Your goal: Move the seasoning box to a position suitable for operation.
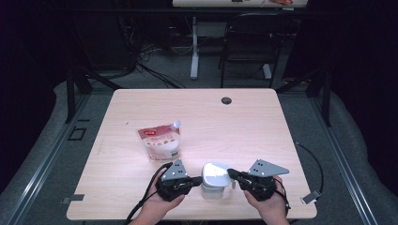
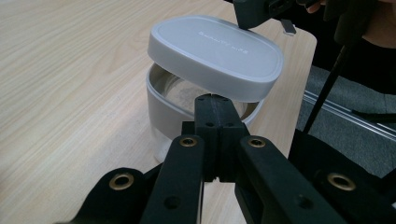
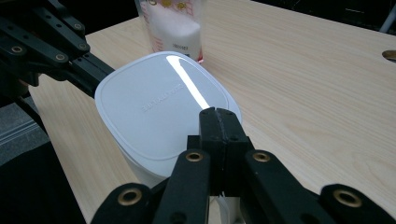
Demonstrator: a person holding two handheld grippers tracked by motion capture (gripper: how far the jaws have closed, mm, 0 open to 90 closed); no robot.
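A white tub (image 1: 212, 191) stands near the table's front edge between my two grippers. Its white lid (image 1: 215, 172) is raised and tilted above it, so the tub's inside (image 2: 187, 91) shows. My left gripper (image 1: 196, 180) is shut on the tub's near rim (image 2: 161, 105), its tips (image 2: 212, 99) just under the lid (image 2: 215, 51). My right gripper (image 1: 231, 174) is shut on the lid's edge (image 3: 154, 107), its tips (image 3: 218, 112) meeting over the lid's rim. In the right gripper view the left gripper (image 3: 100, 70) reaches the tub from the far side.
A red-and-white spouted pouch (image 1: 159, 140) of white powder lies on the wooden table (image 1: 244, 126) behind the tub; its lower part (image 3: 175, 23) shows just beyond the lid. A cable hole (image 1: 226, 100) marks the far edge. A black chair (image 1: 248, 42) stands beyond.
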